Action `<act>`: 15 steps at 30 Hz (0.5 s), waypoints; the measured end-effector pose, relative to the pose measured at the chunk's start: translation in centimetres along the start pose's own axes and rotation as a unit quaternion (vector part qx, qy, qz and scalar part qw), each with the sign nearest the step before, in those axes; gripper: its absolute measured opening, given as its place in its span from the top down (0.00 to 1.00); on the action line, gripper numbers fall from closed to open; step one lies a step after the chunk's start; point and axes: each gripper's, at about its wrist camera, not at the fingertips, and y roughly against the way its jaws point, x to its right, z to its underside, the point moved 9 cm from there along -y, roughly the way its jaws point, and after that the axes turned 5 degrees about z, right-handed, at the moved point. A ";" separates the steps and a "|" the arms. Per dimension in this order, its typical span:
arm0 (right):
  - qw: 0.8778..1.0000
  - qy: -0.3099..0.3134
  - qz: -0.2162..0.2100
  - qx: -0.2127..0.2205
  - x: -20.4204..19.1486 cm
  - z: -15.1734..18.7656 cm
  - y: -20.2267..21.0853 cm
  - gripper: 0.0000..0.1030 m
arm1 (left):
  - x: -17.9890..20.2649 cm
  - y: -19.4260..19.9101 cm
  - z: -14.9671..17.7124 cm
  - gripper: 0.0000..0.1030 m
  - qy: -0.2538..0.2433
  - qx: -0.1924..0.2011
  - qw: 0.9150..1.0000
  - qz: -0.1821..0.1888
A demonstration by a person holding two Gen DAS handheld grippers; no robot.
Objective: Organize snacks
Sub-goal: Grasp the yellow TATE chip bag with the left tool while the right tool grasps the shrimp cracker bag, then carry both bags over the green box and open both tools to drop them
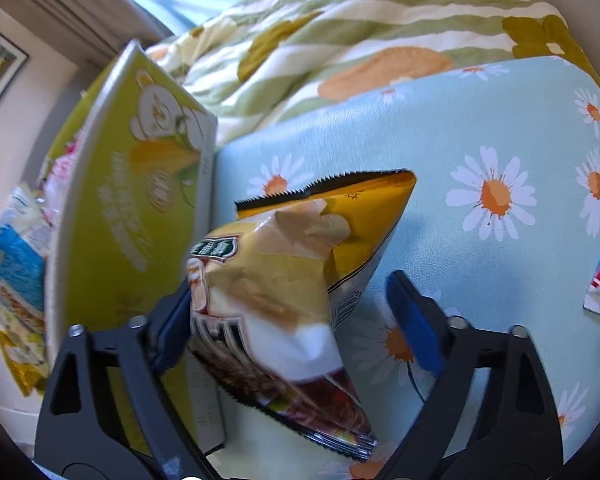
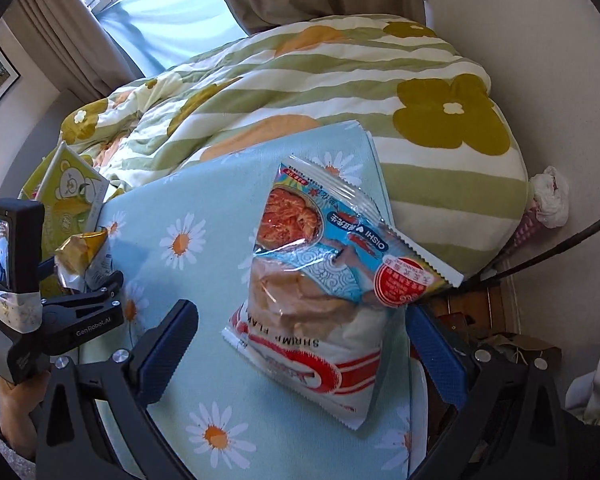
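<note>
A yellow chip bag (image 1: 300, 264) lies on the daisy-print tablecloth (image 1: 480, 140), right beside a green carton with a bear on it (image 1: 140, 200). My left gripper (image 1: 288, 292) straddles this bag. Its left pad (image 1: 172, 320) touches the bag, while the right pad (image 1: 416, 328) stands apart from it. A blue, red and white shrimp-flakes bag (image 2: 320, 280) lies near the cloth's right edge. My right gripper (image 2: 302, 312) is open around its lower half, neither pad pressing. The left gripper (image 2: 88, 276) and yellow bag (image 2: 80, 252) also show at the left of the right wrist view.
Several snack packets (image 1: 16, 272) sit behind the green carton's wall. A bed with a green-striped flowered quilt (image 2: 300, 92) lies just beyond the table. Off the table's right edge (image 2: 412, 420) there are floor clutter (image 2: 500, 320) and a dark cable (image 2: 560, 248). A hand (image 2: 16, 408) holds the left gripper.
</note>
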 end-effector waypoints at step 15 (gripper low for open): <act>0.999 0.025 -0.011 -0.037 -1.1 0.4 -3.6 0.29 | 0.2 -0.3 0.4 0.45 0.006 -0.008 0.999 0.042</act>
